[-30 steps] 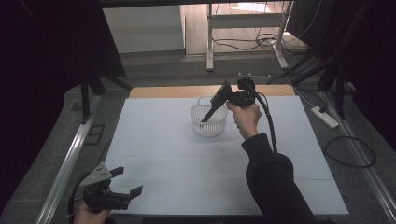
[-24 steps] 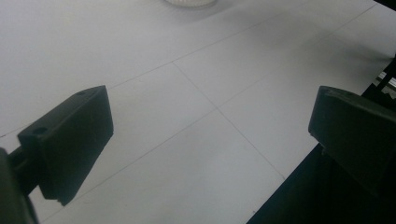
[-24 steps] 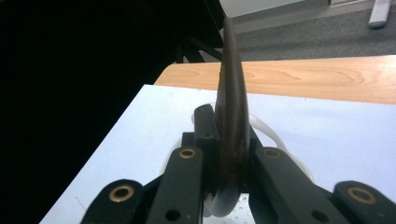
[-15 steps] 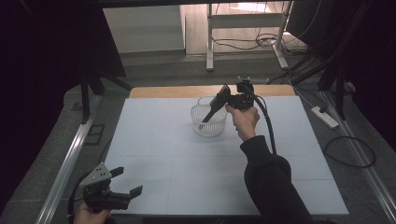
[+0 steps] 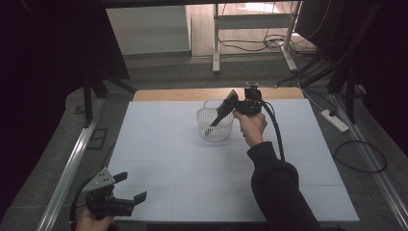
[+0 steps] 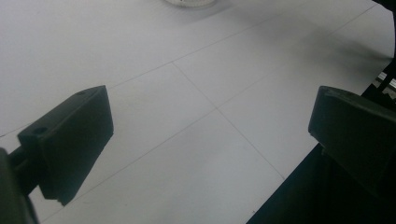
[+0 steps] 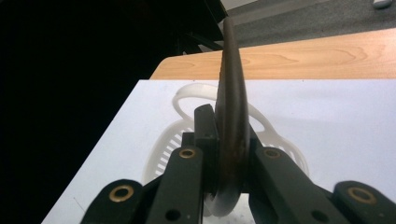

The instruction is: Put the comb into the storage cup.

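Two claws work over one white tabletop (image 5: 159, 144) covered in pale sheeting ruled with thin grid lines, a strip of bare wood showing along its far edge. One white slotted plastic basket (image 5: 214, 124) with a looping handle stands on the far middle part of the sheeting. The right claw (image 5: 222, 111), held by one hand (image 5: 251, 126) in a dark sleeve (image 5: 279, 192), hangs just above the basket and is clenched on one dark, flat, curved object (image 5: 224, 109), possibly a spatula or similar utensil, though its kind is hard to tell from here. In the right gripper view that dark object (image 7: 232, 107) stands edge-on and upright between the two black jaws, which press against its sides, and its top rises well above them; the basket (image 7: 182, 140) lies behind and below it, with the wooden edge farther back. From the high view the object slants down to the left, its lower end over or inside the basket rim, and I cannot tell whether it touches the basket.

The left claw (image 5: 129, 190) sits at the near left corner of the tabletop, well apart from the basket, held by the other hand (image 5: 91, 222). In the left gripper view its two black jaws stand wide apart, released, with nothing between them but bare sheeting (image 6: 201, 116)
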Tool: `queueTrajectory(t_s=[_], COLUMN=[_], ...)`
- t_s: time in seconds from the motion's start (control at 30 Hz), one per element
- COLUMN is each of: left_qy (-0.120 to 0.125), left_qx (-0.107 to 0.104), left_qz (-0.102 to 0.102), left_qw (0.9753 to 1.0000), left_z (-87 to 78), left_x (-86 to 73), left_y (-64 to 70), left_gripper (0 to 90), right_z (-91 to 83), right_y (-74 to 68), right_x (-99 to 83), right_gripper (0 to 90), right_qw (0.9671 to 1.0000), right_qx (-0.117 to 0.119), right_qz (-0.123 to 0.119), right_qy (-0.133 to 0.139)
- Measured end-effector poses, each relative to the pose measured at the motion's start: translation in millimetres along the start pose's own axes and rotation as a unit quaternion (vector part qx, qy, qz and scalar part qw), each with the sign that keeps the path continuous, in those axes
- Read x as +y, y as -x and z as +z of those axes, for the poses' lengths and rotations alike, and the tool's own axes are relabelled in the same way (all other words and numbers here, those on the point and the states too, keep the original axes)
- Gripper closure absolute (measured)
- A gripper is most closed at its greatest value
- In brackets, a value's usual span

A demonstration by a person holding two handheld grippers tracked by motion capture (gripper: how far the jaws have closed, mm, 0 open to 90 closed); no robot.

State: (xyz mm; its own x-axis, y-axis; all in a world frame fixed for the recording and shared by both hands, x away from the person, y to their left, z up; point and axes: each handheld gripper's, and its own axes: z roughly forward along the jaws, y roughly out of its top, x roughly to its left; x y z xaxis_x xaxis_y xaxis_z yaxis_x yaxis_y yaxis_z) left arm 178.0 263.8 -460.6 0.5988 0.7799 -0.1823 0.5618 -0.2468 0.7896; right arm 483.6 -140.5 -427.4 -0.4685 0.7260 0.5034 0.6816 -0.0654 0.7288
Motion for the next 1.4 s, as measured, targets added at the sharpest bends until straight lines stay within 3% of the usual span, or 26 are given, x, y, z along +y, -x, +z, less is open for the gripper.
queueTrajectory(t_s=[0.73,1.4], left_qy=[-0.002,-0.001], left_qx=[0.0,0.0], left_qz=[0.001,0.0], left_qw=[1.0,1.0], left_z=[0.3,0.4], left_x=[0.2,0.2], left_y=[0.2,0.1], left_gripper=[1.2,1.2], right_z=[-1.0,-1.3], right_y=[29.8,40.2], right_x=[-10.1,-14.3], right_gripper=[84.8,82.9], right_qw=[0.9983,0.9972], right_qx=[0.011,0.0], right_qz=[0.057,0.074], right_qy=[0.01,0.008])
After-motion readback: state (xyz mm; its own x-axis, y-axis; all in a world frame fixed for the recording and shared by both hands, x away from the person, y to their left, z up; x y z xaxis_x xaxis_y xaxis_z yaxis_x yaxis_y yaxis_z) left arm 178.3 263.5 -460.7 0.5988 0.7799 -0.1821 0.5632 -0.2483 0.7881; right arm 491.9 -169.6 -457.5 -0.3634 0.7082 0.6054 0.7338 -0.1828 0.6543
